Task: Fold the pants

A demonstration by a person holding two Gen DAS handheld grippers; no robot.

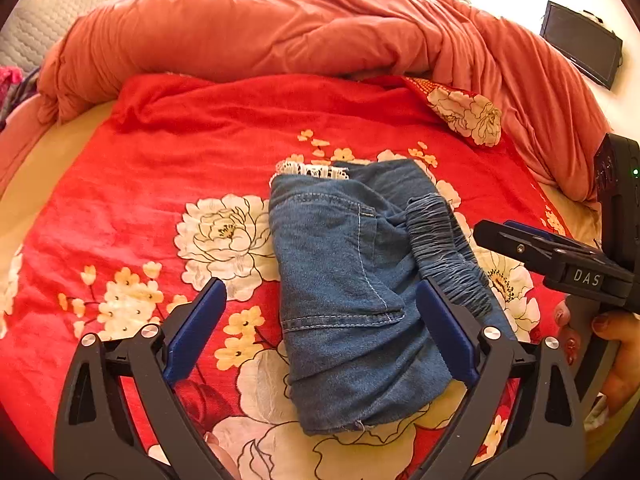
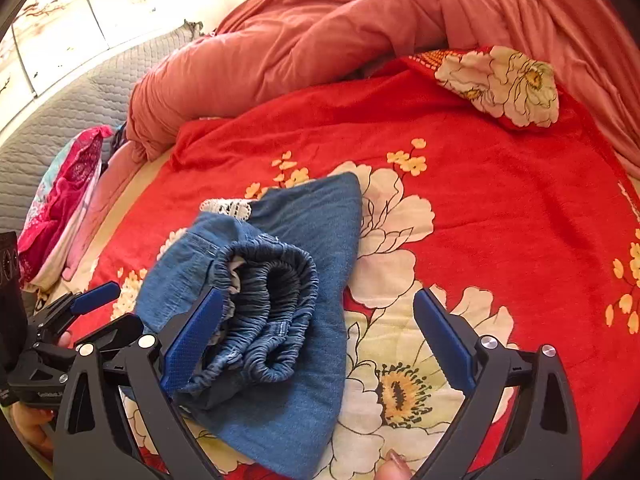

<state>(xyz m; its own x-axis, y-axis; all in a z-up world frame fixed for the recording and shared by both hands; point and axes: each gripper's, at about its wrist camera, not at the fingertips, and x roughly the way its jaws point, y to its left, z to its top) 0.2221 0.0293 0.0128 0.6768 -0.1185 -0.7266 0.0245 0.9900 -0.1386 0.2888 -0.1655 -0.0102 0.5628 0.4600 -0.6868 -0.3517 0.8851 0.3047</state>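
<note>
A pair of blue denim pants [image 1: 348,288] lies folded into a compact bundle on the red floral blanket [image 1: 132,200], with a white lace trim at its far end and the elastic waistband [image 2: 276,312] on top. My left gripper [image 1: 320,320] is open above the bundle's near half, holding nothing. My right gripper [image 2: 318,336] is open and empty, its left finger beside the waistband; in the left wrist view it [image 1: 500,236] shows at the right edge. The pants [image 2: 292,360] fill the lower left of the right wrist view.
A rumpled orange duvet [image 1: 280,28] runs along the far side of the bed. A floral blanket corner [image 1: 468,116] is turned over at the right. Pink clothing [image 2: 64,200] lies at the bed's left edge by a grey quilt [image 2: 72,108]. A dark screen [image 1: 580,48] sits far right.
</note>
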